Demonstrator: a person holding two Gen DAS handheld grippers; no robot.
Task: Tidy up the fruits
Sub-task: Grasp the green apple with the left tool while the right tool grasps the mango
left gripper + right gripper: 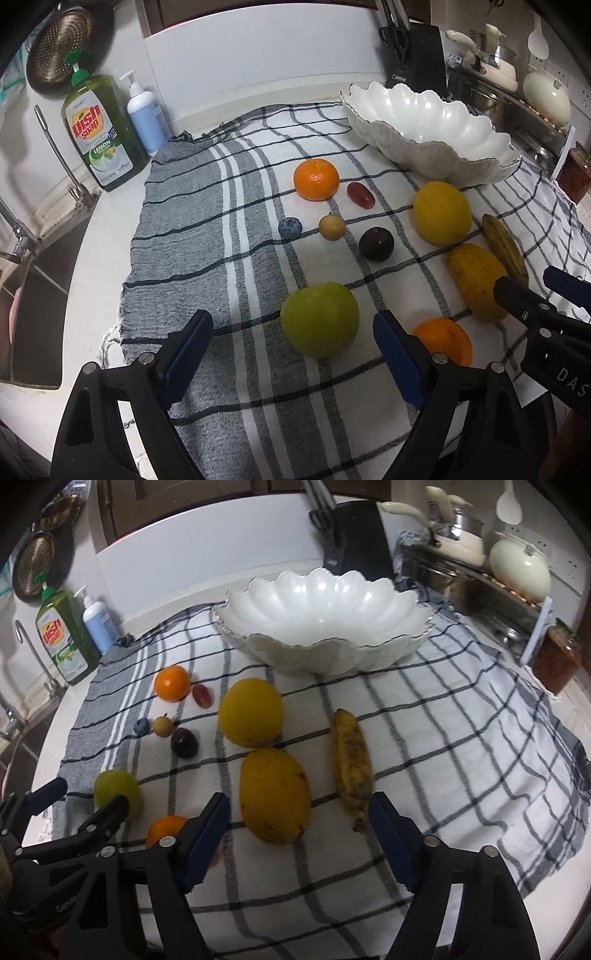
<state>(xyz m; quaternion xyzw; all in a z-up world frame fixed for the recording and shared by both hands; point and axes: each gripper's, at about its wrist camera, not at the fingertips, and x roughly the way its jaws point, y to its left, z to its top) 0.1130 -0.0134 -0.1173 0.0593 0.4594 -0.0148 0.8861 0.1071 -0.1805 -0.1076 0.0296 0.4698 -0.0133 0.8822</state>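
Observation:
Fruits lie on a checked cloth (192, 236) in front of an empty white scalloped bowl (258, 650). My left gripper (291, 328) is open with a green apple (319, 319) between its blue pads, which do not touch it. An orange (445, 339) sits right behind its right finger. My right gripper (299, 812) is open around the near end of a mango (275, 795), with a spotted banana (351, 764) ending by its right pad. Farther back lie a big yellow fruit (251, 712), a tangerine (316, 179), a red grape (360, 195), a blueberry (290, 227), a small tan fruit (332, 227) and a dark plum (376, 243).
A green dish soap bottle (101, 133) and a blue pump bottle (146, 114) stand at the back left, beside a tap (59, 155) and a sink (33, 306). A knife block (415, 55), pots (454, 539) and a red-filled jar (556, 657) line the back right.

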